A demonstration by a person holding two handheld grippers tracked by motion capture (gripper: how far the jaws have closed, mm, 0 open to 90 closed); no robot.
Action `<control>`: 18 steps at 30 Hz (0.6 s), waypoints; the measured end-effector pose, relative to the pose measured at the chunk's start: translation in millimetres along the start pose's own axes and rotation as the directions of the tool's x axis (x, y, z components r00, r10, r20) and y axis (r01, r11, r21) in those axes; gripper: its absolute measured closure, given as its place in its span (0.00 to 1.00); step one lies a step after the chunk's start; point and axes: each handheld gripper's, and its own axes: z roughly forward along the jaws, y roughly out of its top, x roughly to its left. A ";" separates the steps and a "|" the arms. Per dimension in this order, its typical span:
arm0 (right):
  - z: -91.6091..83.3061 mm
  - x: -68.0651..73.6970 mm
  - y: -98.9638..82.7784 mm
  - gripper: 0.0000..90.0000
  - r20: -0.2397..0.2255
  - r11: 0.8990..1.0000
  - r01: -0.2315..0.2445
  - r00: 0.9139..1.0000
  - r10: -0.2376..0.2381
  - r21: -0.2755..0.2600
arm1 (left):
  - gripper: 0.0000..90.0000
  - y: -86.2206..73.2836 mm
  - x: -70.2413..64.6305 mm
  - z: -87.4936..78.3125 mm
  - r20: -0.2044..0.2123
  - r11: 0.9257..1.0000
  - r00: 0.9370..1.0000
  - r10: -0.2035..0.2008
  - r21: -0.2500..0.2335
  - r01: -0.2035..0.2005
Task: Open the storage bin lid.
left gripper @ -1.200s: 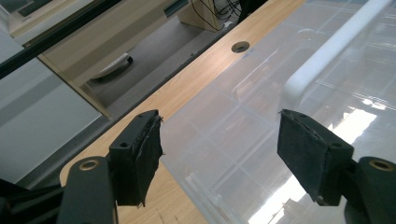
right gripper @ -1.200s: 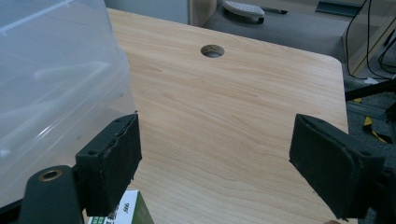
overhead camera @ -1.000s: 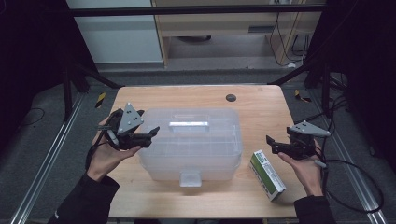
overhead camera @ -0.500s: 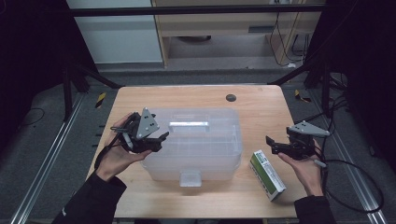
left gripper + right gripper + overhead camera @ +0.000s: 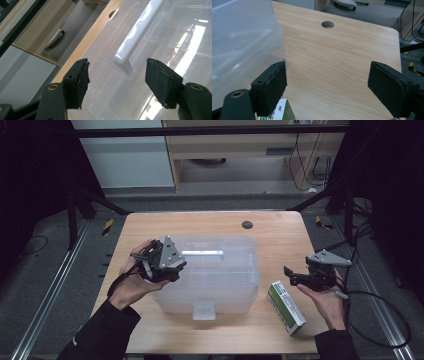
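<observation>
A clear, lidded plastic storage box (image 5: 210, 275) sits in the middle of the light wooden table (image 5: 280, 230), with the long white handle (image 5: 132, 42) recessed in its lid. The left gripper (image 5: 172, 270) hovers over the box's left end, its jaws wide and just closing a little, the handle's near end between them but untouched. The right gripper (image 5: 295, 279) hangs well apart to the right, jaws spread wide and empty, above a green-and-white carton (image 5: 286, 307) lying beside the box.
</observation>
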 end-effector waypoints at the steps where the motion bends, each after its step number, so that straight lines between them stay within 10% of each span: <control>1: 0.3 0.2 0.0 0.18 -0.001 1.000 0.001 1.000 -0.001 0.001 | 0.39 0.9 0.1 0.4 0.001 1.000 1.000 0.007 0.005 -0.007; 18: 1.7 -0.3 -0.9 0.17 -0.007 1.000 0.008 1.000 -0.008 0.010 | 0.43 20.5 -2.1 13.8 -0.002 0.993 0.994 0.109 0.053 -0.109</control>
